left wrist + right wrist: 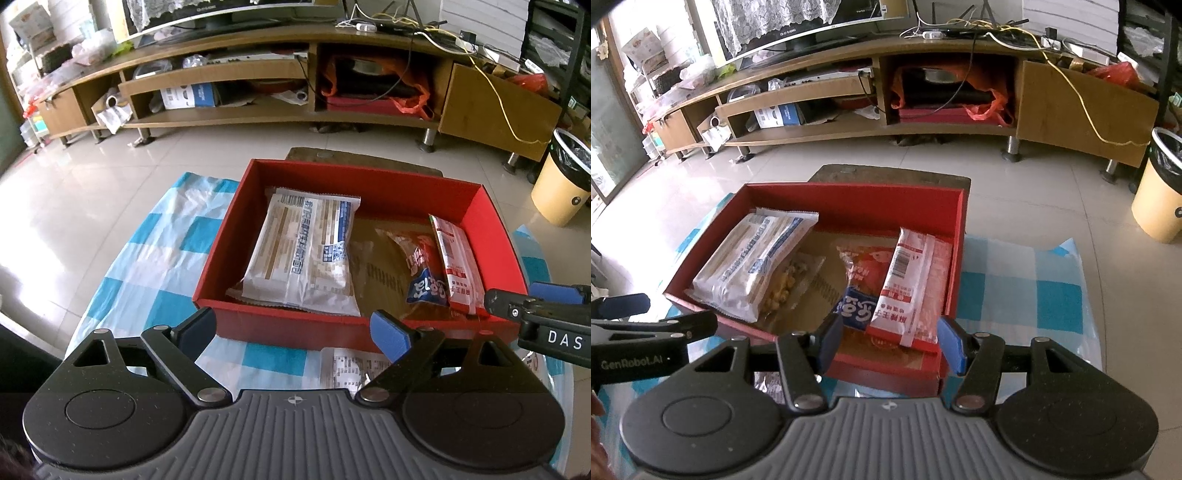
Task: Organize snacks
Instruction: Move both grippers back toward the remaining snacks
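Snack packets lie in and beside a red cardboard box (236, 221) with an open top, which sits on the counter's blue-and-white checked plastic cloth (155, 251).

The left claw (291, 326) stands wide, its blue-padded fingers (389, 338) spread well apart just short of the box's near wall, with nothing between them and nothing touched. Beneath its right finger a pale, partly clear packet with printed text (351, 365) lies flat on the cloth, outside the box.

The right claw (890, 341) is narrower but not closed. Its fingers (951, 341) sit either side of the box's near right corner, above the near wall, and the pads press on nothing. Each claw's tip shows at the edge of the other's view, so the two hang side by side in front of the box.

Counted inside the box, four packets show: one large white-and-tan packet with blue print (303, 254) on the left, one clear packet of yellow pieces (783, 291) tucked half under it, one orange-and-blue packet (857, 291) right of centre, and one slim red-and-white packet (905, 284) lying over that one by the right wall. With the one on the cloth, that makes five.

Beyond the counter lie a tiled floor (110, 184), one long wooden TV cabinet (369, 37) against the wall, and one cream waste bin (557, 192) at the right.
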`<state>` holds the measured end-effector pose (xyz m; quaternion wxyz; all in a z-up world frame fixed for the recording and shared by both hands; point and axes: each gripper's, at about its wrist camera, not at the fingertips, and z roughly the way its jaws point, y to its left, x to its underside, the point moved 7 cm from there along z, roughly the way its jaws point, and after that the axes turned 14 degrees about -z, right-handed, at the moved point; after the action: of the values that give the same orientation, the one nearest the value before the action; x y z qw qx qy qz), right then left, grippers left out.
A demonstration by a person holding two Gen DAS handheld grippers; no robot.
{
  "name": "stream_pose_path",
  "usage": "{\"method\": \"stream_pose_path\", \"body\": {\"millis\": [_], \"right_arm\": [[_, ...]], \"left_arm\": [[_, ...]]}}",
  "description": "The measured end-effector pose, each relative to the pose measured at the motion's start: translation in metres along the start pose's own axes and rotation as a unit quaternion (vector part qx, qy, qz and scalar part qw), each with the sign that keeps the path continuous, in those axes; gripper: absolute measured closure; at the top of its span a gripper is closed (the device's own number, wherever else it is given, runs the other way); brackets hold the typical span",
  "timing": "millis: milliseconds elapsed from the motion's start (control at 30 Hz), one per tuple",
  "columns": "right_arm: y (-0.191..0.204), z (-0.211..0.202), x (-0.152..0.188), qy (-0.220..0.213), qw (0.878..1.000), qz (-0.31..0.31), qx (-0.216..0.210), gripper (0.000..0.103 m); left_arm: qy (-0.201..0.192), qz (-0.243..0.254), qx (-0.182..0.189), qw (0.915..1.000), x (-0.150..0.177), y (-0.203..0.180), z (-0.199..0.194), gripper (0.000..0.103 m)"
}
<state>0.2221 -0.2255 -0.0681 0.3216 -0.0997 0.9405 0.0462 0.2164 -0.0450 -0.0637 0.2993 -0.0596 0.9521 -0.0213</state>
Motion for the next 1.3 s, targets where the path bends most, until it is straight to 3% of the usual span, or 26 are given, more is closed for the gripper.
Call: {"method": "stream_pose_path", "body": {"millis": [667,933,1300], "right_arm": [[0.02,-0.025,0.033,0.013,1.0,-0.013,-0.007,0.048],[0.024,-0.035,0.068,0.039,0.999,-0.008,-0.008,0.046],[0.031,-0.03,0.104,0.08,0.997,0.006,-0.013,0.033]], "left_arm": [[0.056,-0.004,0.005,0.9984,0.044,0.03,-0.002,0.008],[0.063,0.003,0.018,0.9978,0.054,0.027,-0.01,0.007],[0.061,0.003,0.038,0.9974,0.055,0.025,-0.021,0.006]]}}
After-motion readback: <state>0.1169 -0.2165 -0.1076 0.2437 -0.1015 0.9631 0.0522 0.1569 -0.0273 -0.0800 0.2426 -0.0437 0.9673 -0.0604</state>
